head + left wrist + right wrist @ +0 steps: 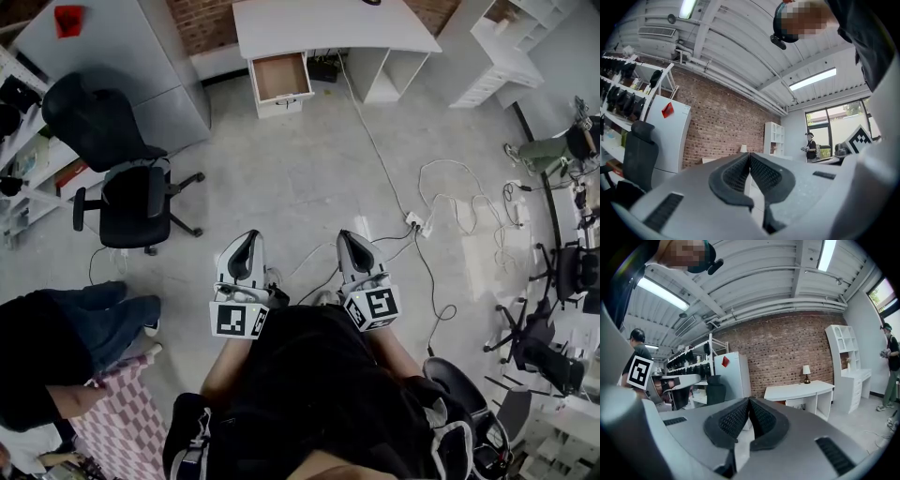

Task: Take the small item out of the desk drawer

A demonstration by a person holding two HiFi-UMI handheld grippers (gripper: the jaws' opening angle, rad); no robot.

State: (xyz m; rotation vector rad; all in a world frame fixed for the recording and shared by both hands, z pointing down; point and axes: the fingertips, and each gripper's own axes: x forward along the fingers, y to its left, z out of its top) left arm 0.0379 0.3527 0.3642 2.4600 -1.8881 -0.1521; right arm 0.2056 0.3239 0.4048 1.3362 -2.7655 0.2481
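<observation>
**Drawer open, item not yet reached**

Judging from how things lie, the task has barely begun. The person stands well back from the desk [330, 24], which sits at the far edge of the floor [300, 169] against the brick wall. A wide stretch of bare concrete and some trailing cables [413, 221] lie between.

One step looks done: the drawer [280, 77] at the desk's left end in the head view is pulled out toward the room, showing its brown inside. The small item should be in there, but at this range it cannot be made out. The drawer floor reads as a plain brown patch, so I cannot tell where in it the item lies.

Neither tool has anything in it. The left gripper [750, 163] has its ribbed pads pressed together with nothing between them. The right gripper [749, 409] is the same, pads meeting on empty air. Both are held low and close to the person's body, pointing toward the desk.

What appears to remain is nearly everything: walking across to the desk, spreading one pair of jaws, reaching into the open drawer, pinching the item and lifting it clear. An office chair [137, 202] stands off to the left, out of the direct path.
</observation>
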